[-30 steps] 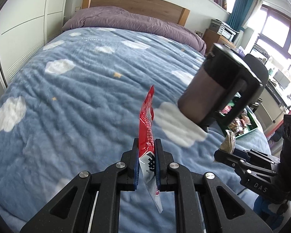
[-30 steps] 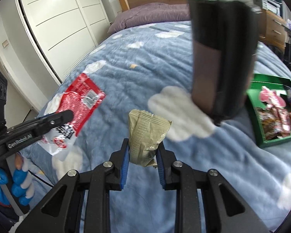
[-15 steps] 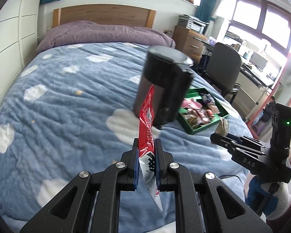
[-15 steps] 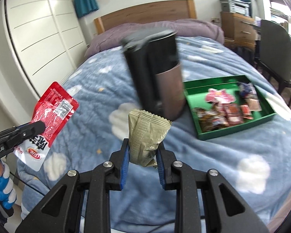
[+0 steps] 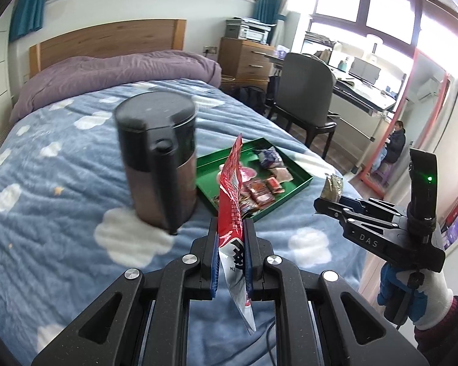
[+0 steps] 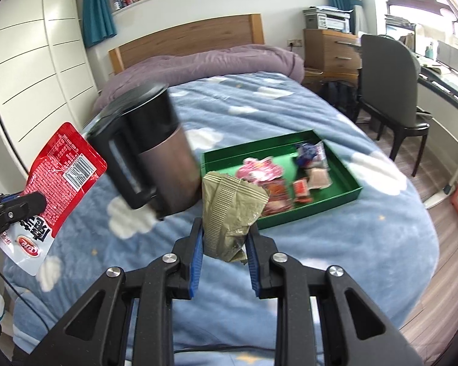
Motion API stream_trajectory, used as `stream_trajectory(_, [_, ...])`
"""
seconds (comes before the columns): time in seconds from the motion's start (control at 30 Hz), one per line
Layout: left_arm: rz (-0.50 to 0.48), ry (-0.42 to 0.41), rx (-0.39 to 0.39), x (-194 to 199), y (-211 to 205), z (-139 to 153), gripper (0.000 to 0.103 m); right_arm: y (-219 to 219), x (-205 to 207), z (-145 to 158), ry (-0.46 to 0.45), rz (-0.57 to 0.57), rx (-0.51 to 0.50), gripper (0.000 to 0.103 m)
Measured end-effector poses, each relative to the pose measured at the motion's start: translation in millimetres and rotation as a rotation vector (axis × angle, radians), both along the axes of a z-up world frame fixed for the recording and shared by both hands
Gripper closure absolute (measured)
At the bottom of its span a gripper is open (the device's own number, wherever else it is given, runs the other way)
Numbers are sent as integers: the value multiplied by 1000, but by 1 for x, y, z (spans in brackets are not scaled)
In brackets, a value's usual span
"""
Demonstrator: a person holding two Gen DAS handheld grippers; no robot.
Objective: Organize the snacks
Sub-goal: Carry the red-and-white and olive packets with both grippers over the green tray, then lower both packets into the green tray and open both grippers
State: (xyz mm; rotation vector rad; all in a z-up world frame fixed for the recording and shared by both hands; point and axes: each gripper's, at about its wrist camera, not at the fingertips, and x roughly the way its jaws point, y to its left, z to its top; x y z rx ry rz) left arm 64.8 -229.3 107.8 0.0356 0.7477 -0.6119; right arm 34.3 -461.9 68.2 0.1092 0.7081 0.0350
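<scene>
My left gripper [image 5: 230, 228] is shut on a red and white snack packet [image 5: 232, 195], held edge-on above the bed; it also shows in the right wrist view [image 6: 55, 183]. My right gripper [image 6: 224, 235] is shut on an olive-green snack packet [image 6: 229, 210], also seen in the left wrist view [image 5: 332, 186]. A green tray [image 6: 345, 193] with several snack packets lies on the bed ahead, to the right; it also shows in the left wrist view [image 5: 210, 167]. Both grippers are short of the tray.
A tall black and brown lidded container [image 5: 160, 158] stands on the blue cloud-pattern blanket [image 5: 55, 183] left of the tray. A grey chair [image 6: 387, 91] and desk stand right of the bed. White wardrobe [image 6: 30, 70] on the left.
Both views have swung right: the tray has come from the right edge toward the middle, and the container has shifted left. Both packets stay gripped.
</scene>
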Motion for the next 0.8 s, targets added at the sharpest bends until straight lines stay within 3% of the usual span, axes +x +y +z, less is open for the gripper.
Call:
stream_trajectory(0.27, [-57,-28,21,33,-70,3,93,-42,42,3,-17,-19,-31,66])
stream_trajectory(0.47, [-47,-45,45,66,-110,-8,93,-65,81,-5,-25,-28,-38,66])
stream_trajectory(0.8, [-4,-38,130,122,-155,-63,93,-89,140,-52,10,-24,-44,66])
